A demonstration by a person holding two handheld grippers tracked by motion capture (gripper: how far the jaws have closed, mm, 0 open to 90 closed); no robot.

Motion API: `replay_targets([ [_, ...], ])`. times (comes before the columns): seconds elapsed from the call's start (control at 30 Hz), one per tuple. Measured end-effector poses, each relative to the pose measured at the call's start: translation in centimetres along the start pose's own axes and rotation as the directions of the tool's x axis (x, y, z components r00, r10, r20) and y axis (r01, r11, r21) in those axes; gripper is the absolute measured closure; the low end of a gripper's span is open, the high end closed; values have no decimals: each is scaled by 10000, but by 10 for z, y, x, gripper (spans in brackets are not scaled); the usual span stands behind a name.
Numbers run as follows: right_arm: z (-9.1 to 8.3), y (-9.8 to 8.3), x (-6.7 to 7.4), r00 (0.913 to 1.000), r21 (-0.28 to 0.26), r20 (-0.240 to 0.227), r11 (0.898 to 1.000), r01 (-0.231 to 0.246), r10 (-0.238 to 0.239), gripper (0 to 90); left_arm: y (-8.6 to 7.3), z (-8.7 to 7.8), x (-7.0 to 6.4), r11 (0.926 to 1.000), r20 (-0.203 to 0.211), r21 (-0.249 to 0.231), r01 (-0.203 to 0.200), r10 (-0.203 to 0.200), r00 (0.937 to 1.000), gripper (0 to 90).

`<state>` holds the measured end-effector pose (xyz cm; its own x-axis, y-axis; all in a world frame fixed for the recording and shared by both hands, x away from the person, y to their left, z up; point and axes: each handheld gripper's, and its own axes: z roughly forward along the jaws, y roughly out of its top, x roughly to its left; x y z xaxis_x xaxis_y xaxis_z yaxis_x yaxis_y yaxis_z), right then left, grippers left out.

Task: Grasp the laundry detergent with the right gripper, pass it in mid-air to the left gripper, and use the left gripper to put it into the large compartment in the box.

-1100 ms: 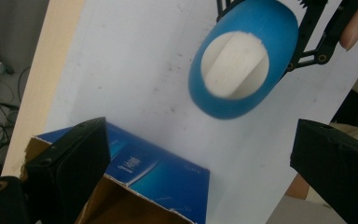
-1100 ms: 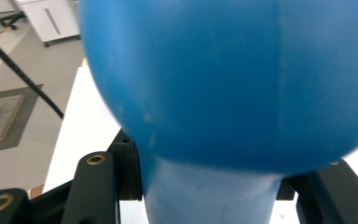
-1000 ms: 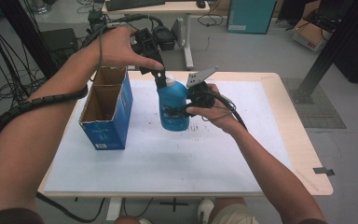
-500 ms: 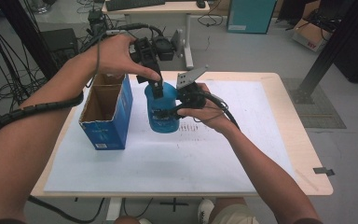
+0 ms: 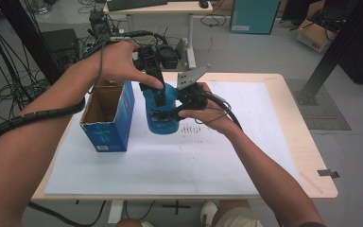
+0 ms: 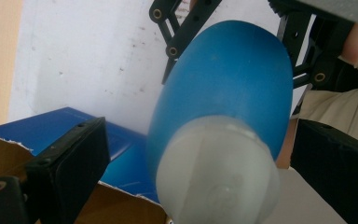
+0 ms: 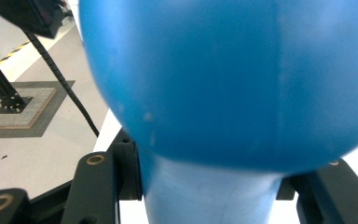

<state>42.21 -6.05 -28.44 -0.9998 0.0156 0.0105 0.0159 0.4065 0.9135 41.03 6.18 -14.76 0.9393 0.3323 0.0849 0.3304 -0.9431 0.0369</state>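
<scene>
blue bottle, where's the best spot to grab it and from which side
Take the blue bottle at its narrow waist, coming in level from the side away from the open box. The body bulges wide above that waist, so jaws seat under the bulge, as the right hand-held gripper does. The white cap looks rounded and more slippery.

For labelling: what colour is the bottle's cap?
Translucent white cap, clearest in the left gripper view.

Blue bottle (image 6: 223, 93) with white cap (image 6: 216, 172) between parted jaws

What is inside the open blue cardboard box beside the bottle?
The blue cardboard box shows bare brown inner walls in the high view; nothing is visible inside. Its floor is hidden by its near wall, and the blue bottle is held outside it.
</scene>
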Motion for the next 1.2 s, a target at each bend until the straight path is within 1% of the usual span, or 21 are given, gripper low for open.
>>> replay_targets([
  [0.03,-1,0,0,10000,-9,8,10000,-1,1,443,0,0,0,10000,11,69,-72,72,10000,50],
  [0.1,-1,0,0,10000,-28,10,10000,-35,35,443,1,0,0,10000,48,52,-37,37,10000,50],
  [0.27,-4,1,0,10000,-45,3,10000,-51,51,443,3,4,-1,9999,48,106,-102,101,9999,51],
  [0.3,-4,1,0,10000,-44,9,10000,-54,54,443,4,5,-2,10000,-64,51,-83,83,9999,51],
  [0.33,-4,1,-1,10000,-61,15,10000,-31,31,443,4,5,-1,9998,56,178,-133,132,9999,51],
  [0.4,-5,1,0,10000,-41,7,10000,-76,76,443,5,6,-1,9999,17,97,-117,117,9999,51],
  [0.43,-5,1,0,10000,-41,3,10000,-90,91,443,5,6,-1,9997,48,169,-158,157,9999,51],
  [0.47,-5,1,0,9999,-21,-19,9999,-151,151,443,5,6,0,9997,41,174,-153,152,9999,51],
  [0.5,-5,2,1,9993,-80,-134,9994,-350,348,443,5,6,0,9998,-56,94,-162,163,9999,51],
  [0.53,-5,1,-1,9999,-94,-23,9999,-108,108,443,5,6,0,9998,-73,85,-157,158,9998,51],
  [0.57,-5,1,-1,10000,-16,39,10000,-47,47,443,5,5,0,9998,-26,120,-151,151,9999,51],
  [0.63,-5,1,-2,10000,-28,51,10000,-58,59,443,5,6,0,9998,-50,93,-149,149,9999,51],
  [0.67,-4,1,-2,10000,-39,55,10000,-21,21,443,5,6,0,9999,-39,-15,-118,118,9999,51],
  [0.7,-4,1,-2,10000,-22,57,10000,-1,1,443,5,5,1,9998,88,61,-163,162,9998,51],
  [0.77,-4,1,-2,10000,-2,54,10000,-21,21,443,4,5,1,9998,16,90,-184,184,9998,51],
  [0.9,-4,2,-2,10000,2,73,10000,-12,12,443,4,4,1,9997,34,135,-187,187,9998,51],
  [0.93,-4,2,-2,10000,-2,80,10000,-12,12,443,4,5,0,9999,-67,16,-163,163,9998,51],
  [1.13,-4,2,0,10000,38,78,10000,55,-55,444,3,2,0,9996,9,184,-229,229,9997,51],
  [1.17,-4,3,0,9999,45,103,10000,67,-68,444,3,2,-1,9998,-104,26,-192,192,9998,51],
  [1.2,-5,3,-1,9999,35,111,10000,81,-82,444,3,2,-1,9998,-104,26,-192,192,9998,51],
])
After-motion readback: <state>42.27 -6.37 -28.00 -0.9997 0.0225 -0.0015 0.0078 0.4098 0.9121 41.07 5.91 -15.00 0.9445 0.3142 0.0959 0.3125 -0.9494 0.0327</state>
